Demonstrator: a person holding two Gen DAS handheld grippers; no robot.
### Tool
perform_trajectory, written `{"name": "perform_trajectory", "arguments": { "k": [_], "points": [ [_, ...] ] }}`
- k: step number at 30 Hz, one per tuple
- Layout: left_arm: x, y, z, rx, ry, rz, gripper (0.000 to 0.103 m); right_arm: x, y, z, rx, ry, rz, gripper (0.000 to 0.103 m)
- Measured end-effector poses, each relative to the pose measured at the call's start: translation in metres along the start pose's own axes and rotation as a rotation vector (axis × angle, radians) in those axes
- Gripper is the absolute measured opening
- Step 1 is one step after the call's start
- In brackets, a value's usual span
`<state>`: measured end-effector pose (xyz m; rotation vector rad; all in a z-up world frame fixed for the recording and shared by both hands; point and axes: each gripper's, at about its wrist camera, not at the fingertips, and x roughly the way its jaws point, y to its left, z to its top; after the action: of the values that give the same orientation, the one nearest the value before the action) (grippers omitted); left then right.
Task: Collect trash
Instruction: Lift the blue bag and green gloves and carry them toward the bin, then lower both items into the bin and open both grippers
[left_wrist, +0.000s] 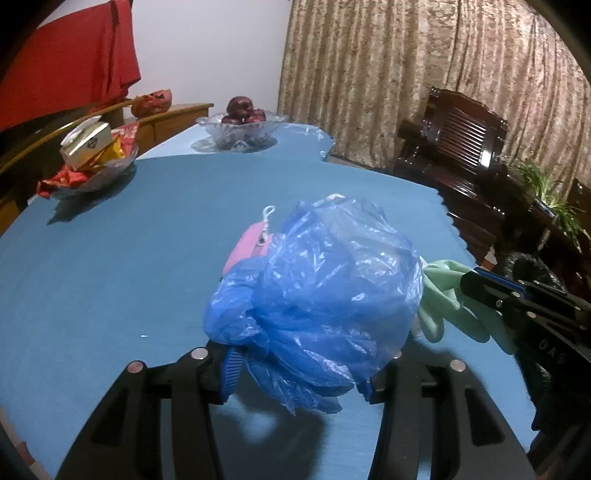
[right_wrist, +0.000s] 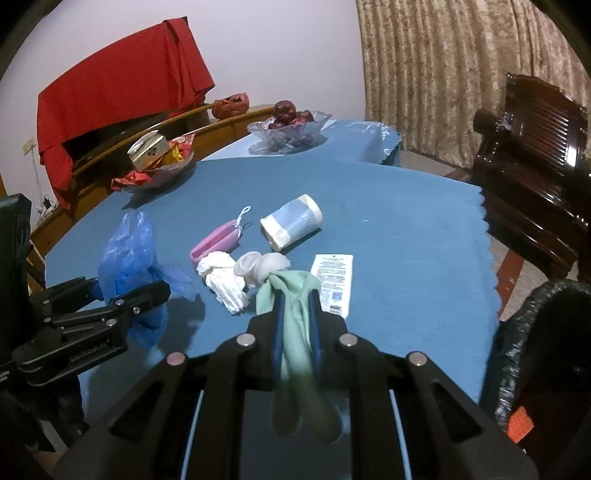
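Right wrist view: right tongs (right_wrist: 295, 328) pinch green glove (right_wrist: 291, 295), lifted over bench (right_wrist: 406, 240). Left tongs (left_wrist: 295, 369) clamp blue plastic bag (left_wrist: 317, 280) above bench, beside pink case (right_wrist: 218, 240).

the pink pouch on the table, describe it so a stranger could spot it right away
On the blue tablecloth, look at the cluster of litter near the middle. The pink pouch lies at its far left edge, beside the tipped clear jar and just behind the crumpled white glove. It is the only pink item, with a white cord loop at one end.
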<state>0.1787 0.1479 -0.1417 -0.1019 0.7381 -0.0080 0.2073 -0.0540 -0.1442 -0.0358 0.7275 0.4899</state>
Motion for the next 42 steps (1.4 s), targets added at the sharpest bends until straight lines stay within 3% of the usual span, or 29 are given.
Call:
{"name": "perform_trajectory", "arguments": {
  "k": [19,42],
  "points": [
    [-0.034,-0.068,0.011,0.065,-0.053,-0.090,0.049,-0.080,-0.032,-0.006,0.049,-0.106,-0.072,0.012],
    [-0.051,-0.179,0.012,0.193,-0.087,-0.247,0.049,-0.182,-0.122,-0.043,0.173,-0.187,-0.276,0.012]
  ]
}}
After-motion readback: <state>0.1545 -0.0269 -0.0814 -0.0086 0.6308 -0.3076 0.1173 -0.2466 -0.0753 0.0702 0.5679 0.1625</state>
